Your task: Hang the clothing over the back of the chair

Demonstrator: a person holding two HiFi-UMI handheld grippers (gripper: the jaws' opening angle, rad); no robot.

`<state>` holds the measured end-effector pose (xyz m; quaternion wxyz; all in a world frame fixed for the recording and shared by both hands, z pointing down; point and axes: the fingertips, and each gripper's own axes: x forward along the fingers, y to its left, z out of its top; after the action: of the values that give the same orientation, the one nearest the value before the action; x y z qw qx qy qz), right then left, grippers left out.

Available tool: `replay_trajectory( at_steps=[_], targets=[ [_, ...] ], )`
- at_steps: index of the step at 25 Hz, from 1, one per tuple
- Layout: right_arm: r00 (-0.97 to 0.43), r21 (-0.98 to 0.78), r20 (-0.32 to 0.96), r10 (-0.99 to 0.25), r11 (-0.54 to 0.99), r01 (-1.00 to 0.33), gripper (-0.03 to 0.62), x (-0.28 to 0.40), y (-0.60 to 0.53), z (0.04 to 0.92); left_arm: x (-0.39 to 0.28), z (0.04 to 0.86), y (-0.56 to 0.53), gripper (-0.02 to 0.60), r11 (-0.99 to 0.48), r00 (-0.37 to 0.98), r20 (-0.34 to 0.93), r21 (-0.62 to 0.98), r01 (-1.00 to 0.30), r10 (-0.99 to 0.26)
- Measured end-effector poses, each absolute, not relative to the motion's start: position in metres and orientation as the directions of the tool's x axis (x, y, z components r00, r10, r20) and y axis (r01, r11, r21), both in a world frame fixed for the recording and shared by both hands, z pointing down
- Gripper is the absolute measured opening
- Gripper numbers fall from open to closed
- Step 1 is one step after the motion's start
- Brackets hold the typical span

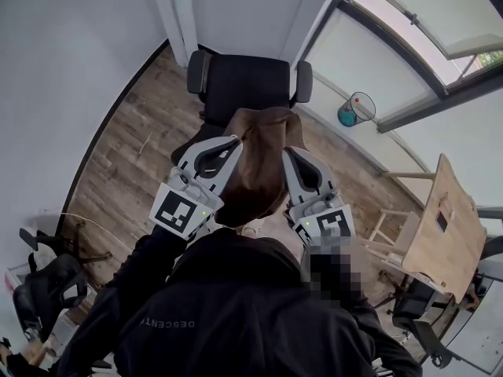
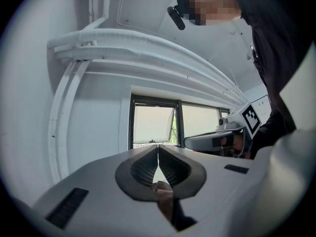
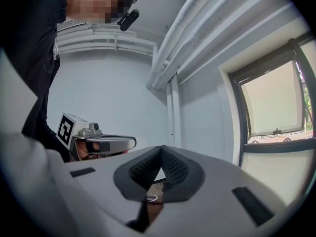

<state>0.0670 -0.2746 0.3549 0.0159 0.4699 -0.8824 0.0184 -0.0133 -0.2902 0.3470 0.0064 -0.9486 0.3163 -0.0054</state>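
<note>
A brown garment (image 1: 259,163) hangs bunched between my two grippers, held up in front of me. Beyond it stands a black office chair (image 1: 245,81) with its seat facing me, and the garment hides part of the seat. My left gripper (image 1: 236,141) is shut on the garment's left side; in the left gripper view, brown cloth (image 2: 164,191) is pinched under the closed jaws of that gripper (image 2: 158,154). On the garment's right side my right gripper (image 1: 288,152) is shut too, with cloth (image 3: 153,197) showing beneath its closed jaws in the right gripper view, where the gripper (image 3: 161,158) points level.
A wooden table (image 1: 449,226) stands at the right, with a light chair frame (image 1: 393,230) beside it. Two dark chairs (image 1: 47,289) sit at the lower left. A small teal fan (image 1: 354,110) rests on the floor by the window wall. Wood floor surrounds the office chair.
</note>
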Motion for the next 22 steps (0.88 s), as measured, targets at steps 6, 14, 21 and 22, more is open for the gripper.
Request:
replay_trajectory(
  at_steps=[6,14,21,22],
  targets=[
    [-0.532,-0.011,0.021,-0.846,0.532,-0.847,-0.008,0.065,-0.274,0.346,-0.014,0.345,-0.287,0.02,-0.808,0.808,-0.004,-0.007,-0.59,-0.59],
    [-0.542,-0.012,0.016,-0.84,0.542,-0.84,-0.008,0.059,-0.271,0.343,-0.017,0.338,-0.287,0.02,-0.807,0.807,-0.04,-0.008,-0.59,-0.589],
    [-0.559,-0.004,0.019,-0.829,0.559,-0.829,-0.008,0.049,-0.27,0.344,-0.023,0.34,-0.284,0.02,-0.803,0.803,-0.038,-0.014,-0.596,-0.595],
    [-0.561,-0.002,0.02,-0.827,0.561,-0.828,-0.008,0.048,-0.269,0.344,-0.024,0.34,-0.283,0.02,-0.802,0.802,-0.038,-0.015,-0.597,-0.596]
  ],
)
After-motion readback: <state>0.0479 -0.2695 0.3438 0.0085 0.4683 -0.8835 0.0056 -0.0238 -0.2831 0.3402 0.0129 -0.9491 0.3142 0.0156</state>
